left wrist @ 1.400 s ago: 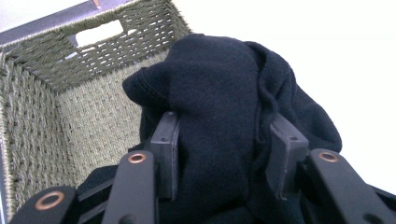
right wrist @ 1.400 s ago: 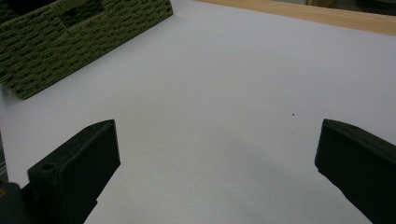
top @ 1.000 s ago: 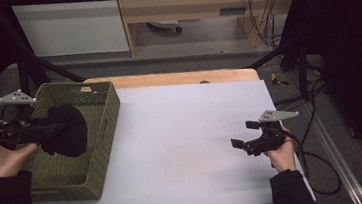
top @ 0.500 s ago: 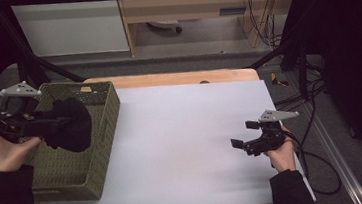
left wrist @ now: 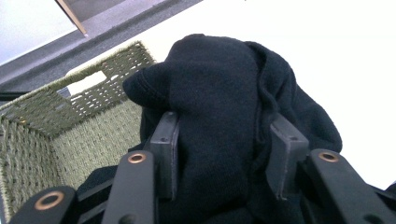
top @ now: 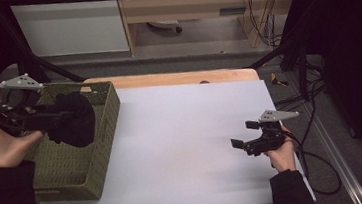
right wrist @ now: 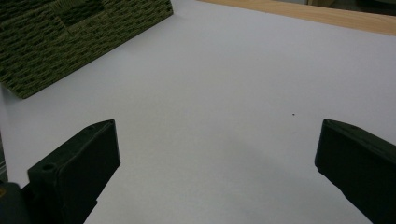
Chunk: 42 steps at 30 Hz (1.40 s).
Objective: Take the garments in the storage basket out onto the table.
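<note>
The black cloth (top: 72, 120) hangs bunched above the woven green basket (top: 69, 165), at its rim on the table side, pinched between the jaws of the left gripper (left wrist: 224, 156), which are closed tight on a thick fold. So the pick-up looks done; what seems left is carrying it across onto the white table (top: 182, 132) and letting go. The right gripper (top: 245, 136) rests low over the table's right side, jaws spread wide, holding nothing.
</note>
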Motion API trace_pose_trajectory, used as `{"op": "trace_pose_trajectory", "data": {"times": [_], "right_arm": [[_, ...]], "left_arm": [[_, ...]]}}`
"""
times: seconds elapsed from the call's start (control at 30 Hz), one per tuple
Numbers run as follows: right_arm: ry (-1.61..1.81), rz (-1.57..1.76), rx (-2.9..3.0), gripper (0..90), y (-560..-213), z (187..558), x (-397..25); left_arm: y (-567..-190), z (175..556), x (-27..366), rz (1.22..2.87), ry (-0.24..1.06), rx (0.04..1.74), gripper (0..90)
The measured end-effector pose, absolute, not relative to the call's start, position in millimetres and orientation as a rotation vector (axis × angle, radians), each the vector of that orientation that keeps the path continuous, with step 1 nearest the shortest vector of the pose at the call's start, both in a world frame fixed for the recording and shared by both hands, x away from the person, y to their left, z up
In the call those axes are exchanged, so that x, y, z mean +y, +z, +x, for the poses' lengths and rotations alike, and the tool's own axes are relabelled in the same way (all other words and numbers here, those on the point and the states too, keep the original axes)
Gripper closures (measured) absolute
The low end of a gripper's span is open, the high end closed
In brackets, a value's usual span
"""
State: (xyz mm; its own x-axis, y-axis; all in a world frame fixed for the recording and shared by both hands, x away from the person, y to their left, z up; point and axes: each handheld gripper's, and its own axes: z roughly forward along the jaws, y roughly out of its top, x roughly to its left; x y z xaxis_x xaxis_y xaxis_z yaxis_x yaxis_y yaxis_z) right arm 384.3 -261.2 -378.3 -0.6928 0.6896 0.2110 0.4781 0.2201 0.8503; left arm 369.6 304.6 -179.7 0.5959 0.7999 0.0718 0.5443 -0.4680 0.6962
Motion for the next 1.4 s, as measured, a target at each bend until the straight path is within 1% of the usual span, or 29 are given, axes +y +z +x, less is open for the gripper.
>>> {"op": "trace_pose_trajectory", "data": {"times": [0.73, 1.4], "right_arm": [[1.465, 1.108, 2.278, 0.7, -377.9, 384.1, -261.9], [1.466, 1.108, 2.278, 0.7, -378.1, 384.1, -261.7]], "left_arm": [[-170.8, 374.5, 277.5, 2.198, 0.527, 0.969, 53.8], [-174.7, 380.0, 247.8, 2.230, 0.493, 0.901, 53.8]]}}
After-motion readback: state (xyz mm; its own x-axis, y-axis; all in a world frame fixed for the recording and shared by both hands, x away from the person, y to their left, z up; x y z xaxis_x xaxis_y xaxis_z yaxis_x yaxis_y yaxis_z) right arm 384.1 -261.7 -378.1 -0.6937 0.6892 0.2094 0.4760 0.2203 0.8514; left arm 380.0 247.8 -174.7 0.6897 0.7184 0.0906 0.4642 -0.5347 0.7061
